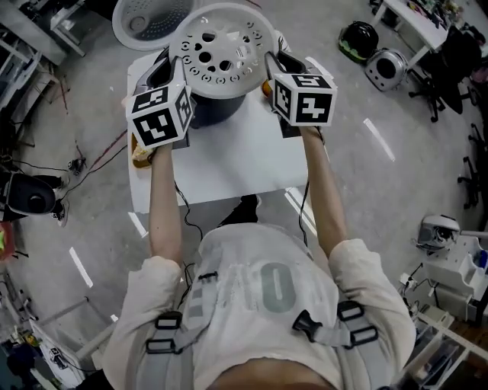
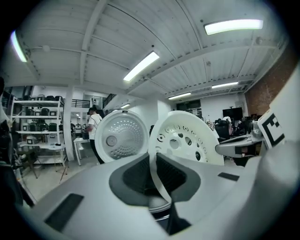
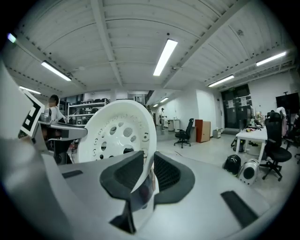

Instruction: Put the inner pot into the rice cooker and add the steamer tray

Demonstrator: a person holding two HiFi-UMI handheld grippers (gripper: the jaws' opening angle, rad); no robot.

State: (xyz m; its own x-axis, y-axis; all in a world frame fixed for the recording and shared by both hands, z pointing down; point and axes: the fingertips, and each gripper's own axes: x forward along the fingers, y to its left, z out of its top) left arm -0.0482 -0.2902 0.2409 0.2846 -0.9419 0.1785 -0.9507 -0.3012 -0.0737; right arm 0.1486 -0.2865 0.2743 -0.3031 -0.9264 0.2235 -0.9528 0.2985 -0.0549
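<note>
- Left tongs [image 1: 172,67] and right tongs [image 1: 271,67] are each nearly closed, pinching opposite rims of the steamer tray [image 1: 223,46], which is held above the worktop [image 1: 229,164].
- The tray-adding step looks under way. Next, lower the tray level into the rice cooker [image 1: 217,107] just beneath, with its lid [image 1: 149,19] open beyond.

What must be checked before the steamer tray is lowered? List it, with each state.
1. Grip of left hand-held gripper on steamer tray rim: ok.
2. Grip of right hand-held gripper on the opposite rim: ok.
3. Cooker lid open: ok.
4. Tray above rice cooker: ok.
5. Inner pot seated in the cooker: cannot tell, the tray hides it.
</note>
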